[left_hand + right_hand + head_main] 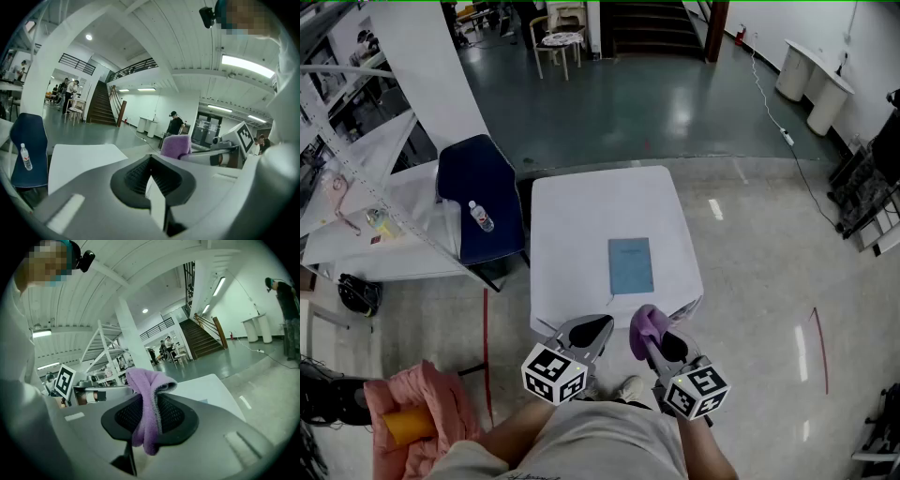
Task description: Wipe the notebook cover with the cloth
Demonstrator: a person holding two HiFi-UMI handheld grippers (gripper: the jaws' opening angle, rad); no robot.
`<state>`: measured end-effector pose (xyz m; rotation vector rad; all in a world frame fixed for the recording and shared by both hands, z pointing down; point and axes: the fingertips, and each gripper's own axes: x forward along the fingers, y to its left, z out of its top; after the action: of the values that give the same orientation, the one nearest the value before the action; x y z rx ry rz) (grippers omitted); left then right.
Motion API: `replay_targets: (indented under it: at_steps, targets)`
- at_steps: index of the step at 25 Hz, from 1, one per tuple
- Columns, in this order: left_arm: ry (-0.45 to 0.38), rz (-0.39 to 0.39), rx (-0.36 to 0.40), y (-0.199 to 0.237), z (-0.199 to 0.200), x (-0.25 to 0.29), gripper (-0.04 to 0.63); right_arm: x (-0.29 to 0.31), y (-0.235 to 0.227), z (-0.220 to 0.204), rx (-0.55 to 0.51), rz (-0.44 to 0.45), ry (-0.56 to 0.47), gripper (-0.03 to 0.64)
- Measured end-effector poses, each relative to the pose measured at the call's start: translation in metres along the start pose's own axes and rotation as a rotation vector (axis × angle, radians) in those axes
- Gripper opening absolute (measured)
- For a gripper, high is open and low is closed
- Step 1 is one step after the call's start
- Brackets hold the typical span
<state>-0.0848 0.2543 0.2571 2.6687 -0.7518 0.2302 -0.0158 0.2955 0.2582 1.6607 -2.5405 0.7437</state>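
Observation:
A light blue notebook (630, 265) lies flat on the near right part of the white table (581, 225). My right gripper (649, 330) hovers at the table's near edge, just short of the notebook, and is shut on a purple cloth (643, 322). In the right gripper view the cloth (149, 409) hangs folded between the dark pads (174, 416). My left gripper (591, 330) is beside it to the left, also at the near edge, with its jaws shut on nothing (150, 172). From the left gripper view the cloth (176, 146) shows off to the right.
A dark blue chair (478, 192) with a water bottle (481, 216) on it stands against the table's left side. Left of that is a cluttered white desk (366, 234). A pink jacket (427, 412) lies on the floor near left. Red tape lines (486, 356) mark the floor.

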Motion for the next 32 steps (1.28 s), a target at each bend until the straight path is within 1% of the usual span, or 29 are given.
replay_targets:
  at_steps: [11,15,22,32]
  targets:
    - [0.000,-0.003,0.006,-0.006,-0.001,-0.003,0.000,-0.004,0.006,0.000,-0.009,0.012,-0.003,0.100]
    - [0.002,-0.002,0.006,-0.009,-0.002,-0.002,0.000,-0.009,0.007,0.003,0.026,0.044,-0.030,0.108]
    - [-0.003,0.006,0.006,-0.010,0.002,0.002,0.000,-0.013,-0.003,0.005,0.026,0.029,-0.022,0.109]
    - [-0.020,0.034,0.010,-0.036,0.002,0.022,0.000,-0.032,-0.026,0.005,0.000,0.073,-0.002,0.109]
